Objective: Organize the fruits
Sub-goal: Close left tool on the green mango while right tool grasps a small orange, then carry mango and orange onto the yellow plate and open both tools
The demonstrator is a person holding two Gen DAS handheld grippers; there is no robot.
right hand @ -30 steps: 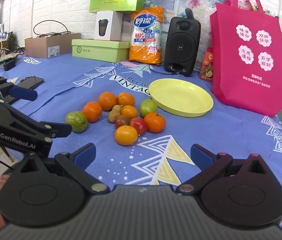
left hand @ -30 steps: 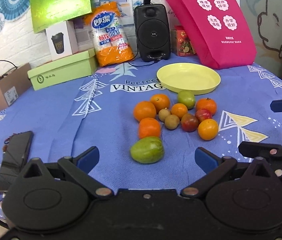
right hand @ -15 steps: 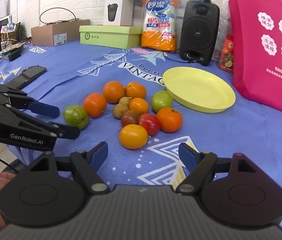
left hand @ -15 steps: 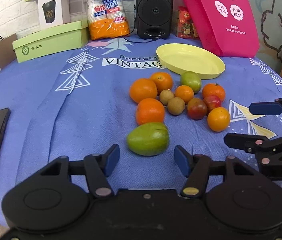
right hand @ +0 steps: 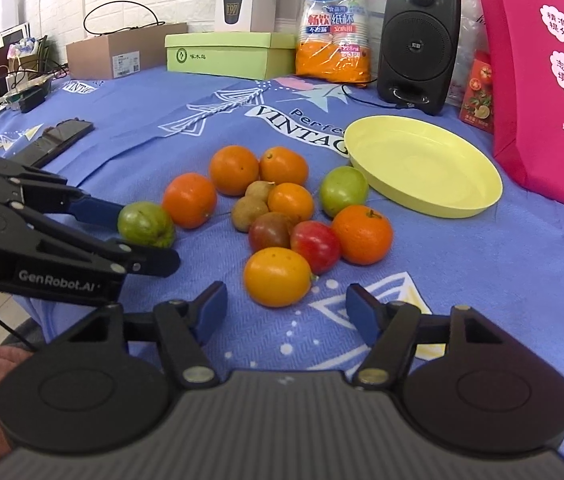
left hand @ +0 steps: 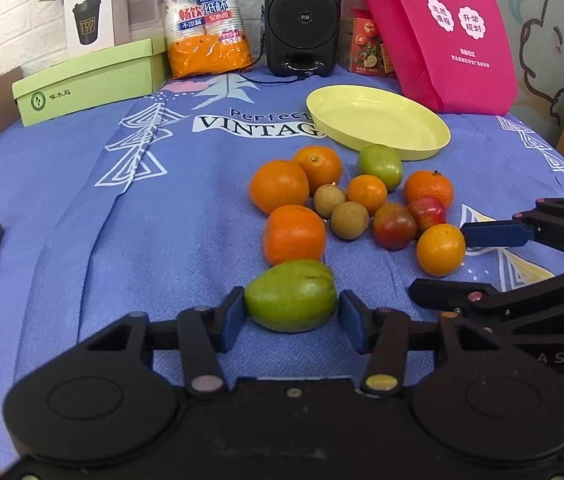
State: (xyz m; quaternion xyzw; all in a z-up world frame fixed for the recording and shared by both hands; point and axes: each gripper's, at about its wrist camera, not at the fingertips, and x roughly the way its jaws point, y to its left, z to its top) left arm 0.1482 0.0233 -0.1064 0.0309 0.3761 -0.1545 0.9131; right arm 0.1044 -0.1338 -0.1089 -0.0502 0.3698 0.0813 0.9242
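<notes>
Blue patterned cloth is covering the table (left hand: 61,184). Nearest, the left gripper (left hand: 292,314) is closing around the green mango (left hand: 290,295), pads at its flanks, contact uncertain. Alongside, the right gripper (right hand: 286,307) is narrowing just short of the yellow-orange citrus (right hand: 277,276), not yet bracketing it. Beyond, the fruit cluster (left hand: 346,196) is sitting before the empty yellow plate (left hand: 422,142). Both pickups seem underway; next, each grip likely needs seating before lifting toward the plate.

Glossy plastic plate (left hand: 378,120), woven tablecloth (left hand: 161,216)
</notes>
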